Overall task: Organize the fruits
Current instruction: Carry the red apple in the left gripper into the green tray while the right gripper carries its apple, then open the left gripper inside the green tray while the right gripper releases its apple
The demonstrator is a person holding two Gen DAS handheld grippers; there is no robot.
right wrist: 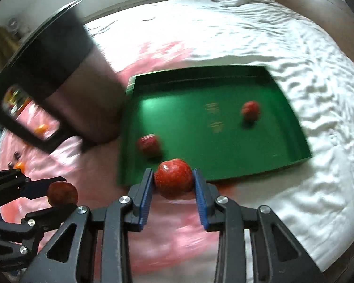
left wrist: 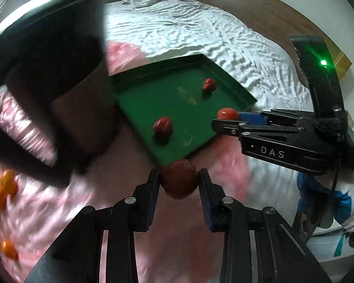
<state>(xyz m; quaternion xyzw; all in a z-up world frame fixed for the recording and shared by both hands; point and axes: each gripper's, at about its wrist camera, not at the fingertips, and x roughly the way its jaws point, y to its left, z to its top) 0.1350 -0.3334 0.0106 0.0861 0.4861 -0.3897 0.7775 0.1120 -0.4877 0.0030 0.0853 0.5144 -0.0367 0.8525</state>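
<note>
The left gripper (left wrist: 179, 184) is clamped on a dull red fruit (left wrist: 179, 179), its blue-padded fingers (left wrist: 153, 198) pressing either side, just short of the near corner of the green tray (left wrist: 236, 82). The right gripper (right wrist: 173, 184) grips a brighter red fruit (right wrist: 173, 176) the same way, over the tray's near edge. Each wrist view catches the other gripper off to the side with its fruit between the jaws.

Beneath both lies a pink cloth (right wrist: 158, 247), spread on a rumpled white bedsheet (right wrist: 295, 200). The tray rests partly on the cloth and partly on the sheet. Inside it sit two more red fruits (right wrist: 149, 144), well apart, one near the left wall and one toward the far right.

Left of the tray stands a dark box (right wrist: 66, 70), tilted. Small orange fruits (left wrist: 2, 193) lie on the cloth farther left.
</note>
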